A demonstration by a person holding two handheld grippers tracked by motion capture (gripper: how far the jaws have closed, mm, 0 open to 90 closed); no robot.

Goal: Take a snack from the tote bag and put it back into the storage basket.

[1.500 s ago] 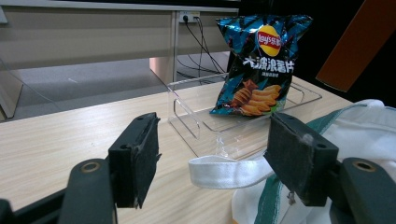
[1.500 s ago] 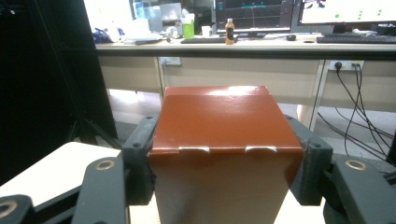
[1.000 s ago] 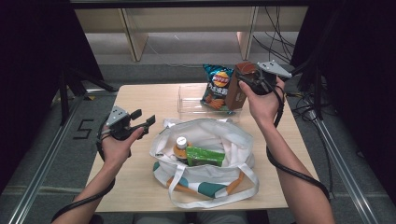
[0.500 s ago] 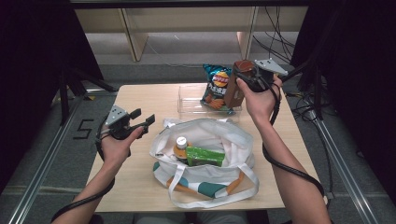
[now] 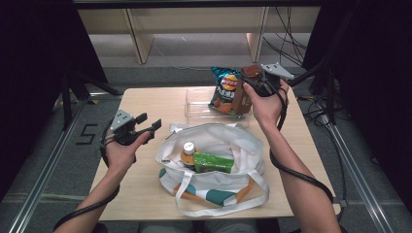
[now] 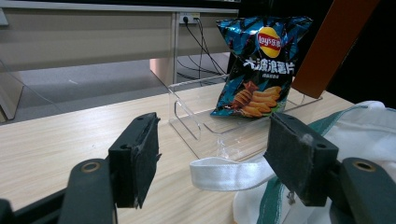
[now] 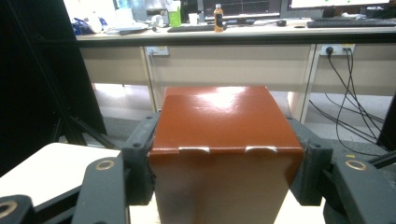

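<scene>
My right gripper [image 5: 253, 81] is shut on a tall brown box [image 5: 242, 97], its pads pressing both sides [image 7: 224, 140]. The box is tilted, with its lower end at the right end of a clear tray [image 5: 197, 108]; I cannot tell if it touches. A blue bag of chips [image 5: 223, 90] stands in that tray just left of the box [image 6: 257, 65]. My left gripper [image 5: 149, 121] is open over the table left of a white tote bag [image 5: 228, 141], with nothing between its jaws [image 6: 215, 123]. Inside the bag lie a bottle with a white cap [image 5: 188, 149] and a green carton [image 5: 214, 162].
The wooden table [image 5: 145, 102] has bare room at the back left. A white bag strap [image 6: 224, 172] lies just past my left jaws. Dark stands and cables flank the table, and a cable trails down from each gripper along the forearm.
My right gripper has edged slightly left with the brown box in it. The left gripper has stayed where it was.
</scene>
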